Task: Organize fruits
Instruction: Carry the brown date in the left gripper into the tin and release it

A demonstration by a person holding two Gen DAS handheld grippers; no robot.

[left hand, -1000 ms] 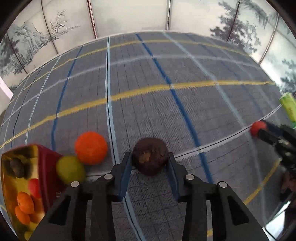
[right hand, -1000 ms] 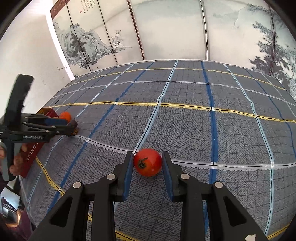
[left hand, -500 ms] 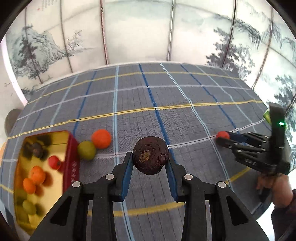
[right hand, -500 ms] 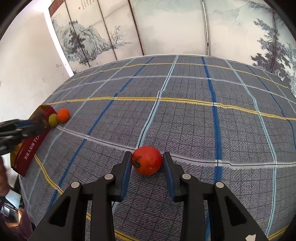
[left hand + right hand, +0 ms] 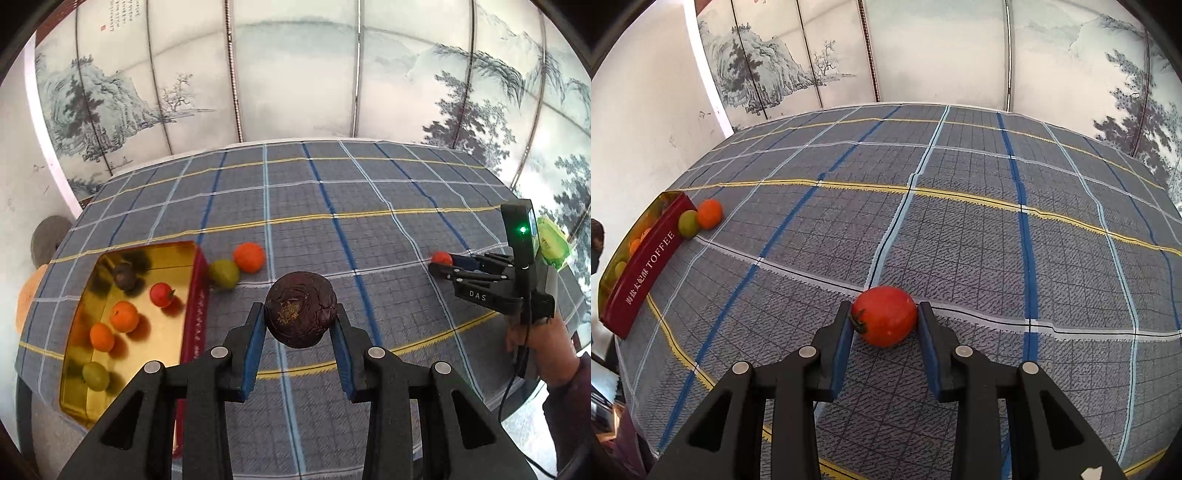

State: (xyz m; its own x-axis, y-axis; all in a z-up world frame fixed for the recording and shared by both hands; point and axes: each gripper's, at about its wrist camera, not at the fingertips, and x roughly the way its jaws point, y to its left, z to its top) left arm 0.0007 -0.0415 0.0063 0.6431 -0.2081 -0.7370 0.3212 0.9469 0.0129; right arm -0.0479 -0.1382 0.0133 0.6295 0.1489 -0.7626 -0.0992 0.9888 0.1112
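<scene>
1. Left gripper (image 5: 301,319): both blue pads pressed on a dark purple-brown round fruit (image 5: 301,309), wrinkled skin, likely a passion fruit. The fruit sits clear of the tablecloth (image 5: 369,206) and is carried in the air.

2. Right gripper (image 5: 884,319): pads closed on a red tomato (image 5: 884,315), its calyx turned toward the left pad. The tomato appears to rest on the cloth or just above it; I cannot tell which.

3. Key relation: the toffee tin (image 5: 192,317), with its red wall and gold inside, lies to the left of the left gripper's fingers and a little below them in view, at the table's left edge. The passion fruit is close to the tin's near wall, so I judge a short carry leftward followed by a lowering.

4. From the right wrist view the tin (image 5: 646,273) lies far off at the left edge, with most of the cloth between. The left hand is much nearer.

5. Tin contents: two oranges, a tomato, a green fruit and a dark fruit. The middle of the gold floor is bare, which leaves room to set the fruit down.

6. Outside the tin, touching or just beside its far corner: a green fruit (image 5: 223,273) and an orange (image 5: 249,257), side by side, not yet sorted.

7. Risk, judged: round fruit may roll on release.
</scene>
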